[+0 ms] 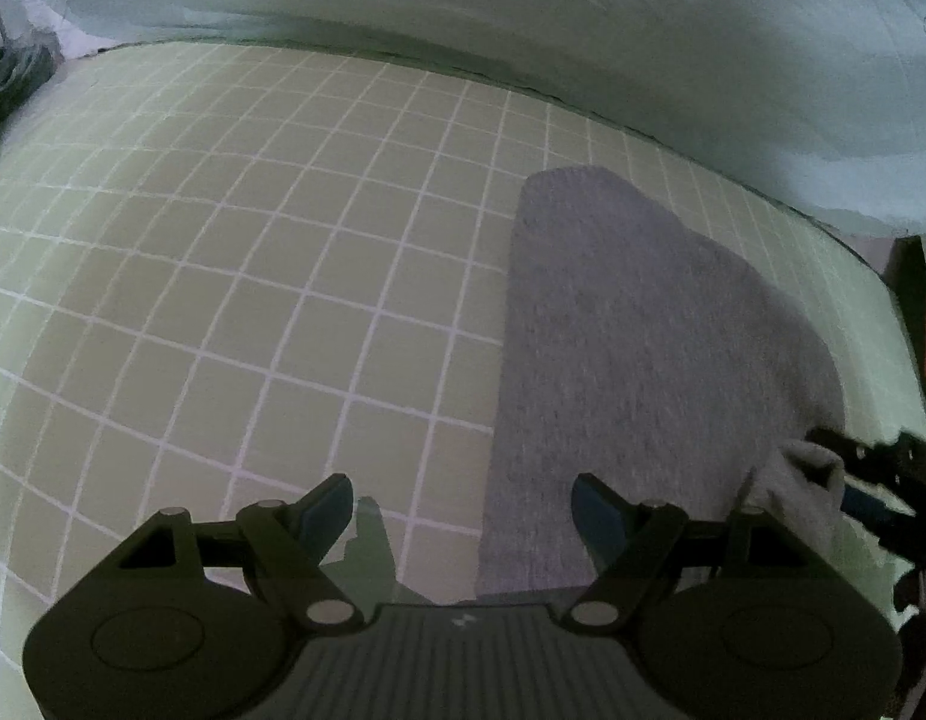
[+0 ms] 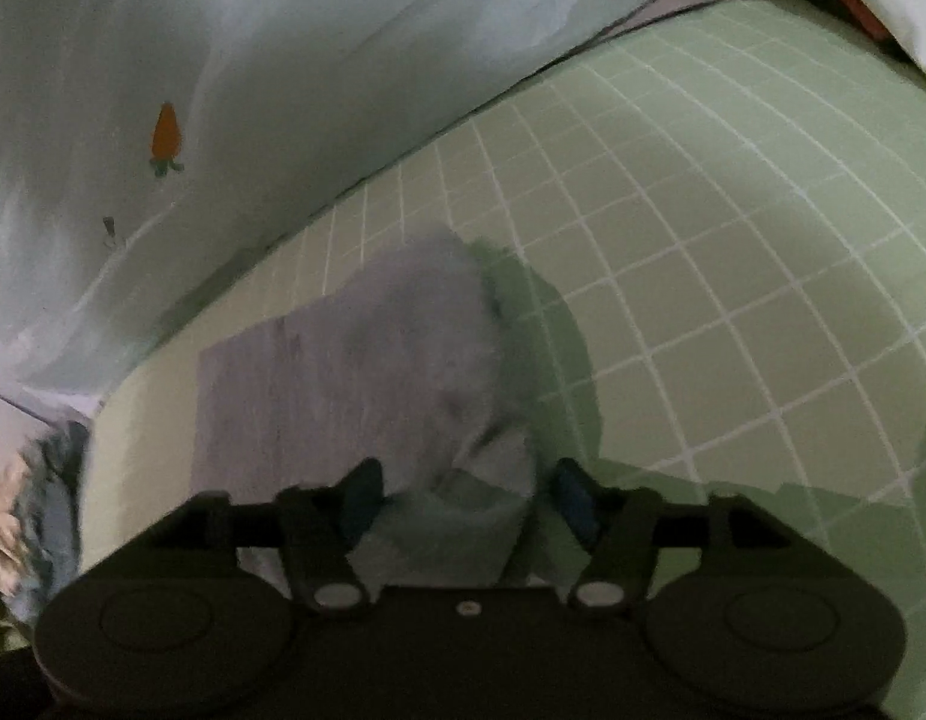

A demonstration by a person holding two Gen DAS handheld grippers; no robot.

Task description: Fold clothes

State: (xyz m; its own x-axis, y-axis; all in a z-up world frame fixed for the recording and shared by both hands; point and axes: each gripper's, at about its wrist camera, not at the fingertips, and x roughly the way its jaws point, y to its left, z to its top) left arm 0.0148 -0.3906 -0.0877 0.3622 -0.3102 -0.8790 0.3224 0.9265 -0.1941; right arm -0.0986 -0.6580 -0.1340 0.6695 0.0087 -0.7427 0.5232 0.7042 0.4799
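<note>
R wrist: right gripper [image 2: 466,495] jaws apart round grey cloth [image 2: 355,372] corner | left gripper [image 1: 463,516] jaws wide, empty

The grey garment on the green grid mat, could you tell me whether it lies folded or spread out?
Partly folded: the grey garment lies flat on the mat, with one bunched end between the right claw's fingers.

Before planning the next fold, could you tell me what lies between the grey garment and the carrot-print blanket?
Only bare green checked sheet, seen in the left wrist view, separates garment from blanket.
</note>
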